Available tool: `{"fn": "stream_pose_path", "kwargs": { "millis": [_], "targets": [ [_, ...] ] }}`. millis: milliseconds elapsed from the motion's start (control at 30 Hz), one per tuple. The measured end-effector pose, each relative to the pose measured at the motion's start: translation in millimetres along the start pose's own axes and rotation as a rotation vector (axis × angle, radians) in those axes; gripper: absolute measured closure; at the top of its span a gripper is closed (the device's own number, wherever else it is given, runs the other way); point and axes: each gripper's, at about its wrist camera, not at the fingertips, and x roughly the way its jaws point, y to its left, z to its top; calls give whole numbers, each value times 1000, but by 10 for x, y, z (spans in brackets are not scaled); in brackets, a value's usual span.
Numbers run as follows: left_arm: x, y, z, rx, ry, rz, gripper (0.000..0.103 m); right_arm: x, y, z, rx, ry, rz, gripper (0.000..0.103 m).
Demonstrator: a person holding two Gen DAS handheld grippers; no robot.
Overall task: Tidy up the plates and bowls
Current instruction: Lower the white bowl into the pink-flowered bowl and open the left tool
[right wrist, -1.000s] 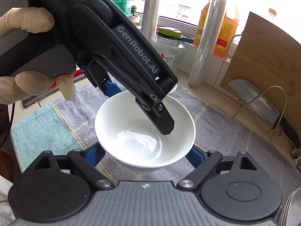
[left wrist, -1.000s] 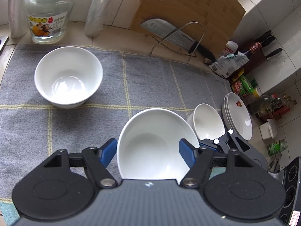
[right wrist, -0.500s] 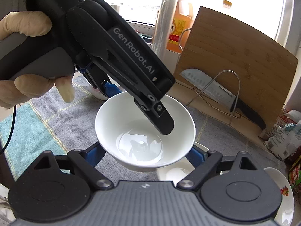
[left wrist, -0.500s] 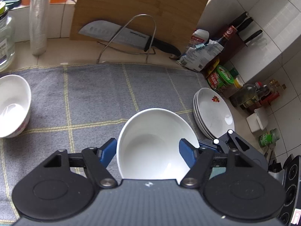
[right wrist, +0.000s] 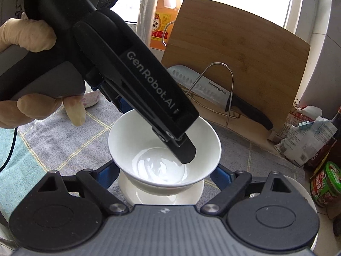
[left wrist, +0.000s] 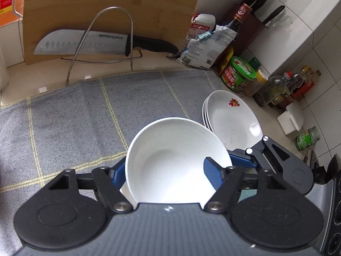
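Observation:
One plain white bowl (left wrist: 170, 160) is held by both grippers just above a second white bowl (right wrist: 159, 194) that stands on the grey towel (left wrist: 85, 117). My left gripper (left wrist: 165, 175) has one black finger (right wrist: 183, 149) inside the bowl and the other outside its wall. Its jaws are opening with the wall between them. My right gripper (right wrist: 163, 175) is shut on the bowl's lower sides, blue pads left and right. Its finger (left wrist: 264, 149) shows in the left wrist view. A stack of white plates (left wrist: 232, 117) lies just right of the bowls.
A knife (left wrist: 85, 44) rests in a wire rack before a wooden board (left wrist: 106, 6) at the back. Bags, jars and bottles (left wrist: 238, 74) crowd the right wall. A stove panel (left wrist: 332, 213) sits at the lower right. A small patterned bowl (right wrist: 91, 98) stands far left. A gloved hand (right wrist: 27, 36) grips the left tool.
Both grippers have carried the bowl rightward across the towel. It now hangs over the second bowl beside the plates. The far-left bowl and glass jar have left the left wrist view.

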Motion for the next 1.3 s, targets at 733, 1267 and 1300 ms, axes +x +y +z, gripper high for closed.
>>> {"fn": "stream_pose_path", "kwargs": {
  "millis": [733, 1267, 1300],
  "targets": [
    [306, -4, -14, 33, 66, 42, 30, 218, -115, -201, 126, 55, 53, 9],
    [282, 10, -4, 11, 81, 34, 28, 239, -127, -211, 146, 67, 71, 7],
    [271, 7, -3, 8, 80, 35, 27, 241, -126, -211, 145, 67, 74, 6]
  ]
}}
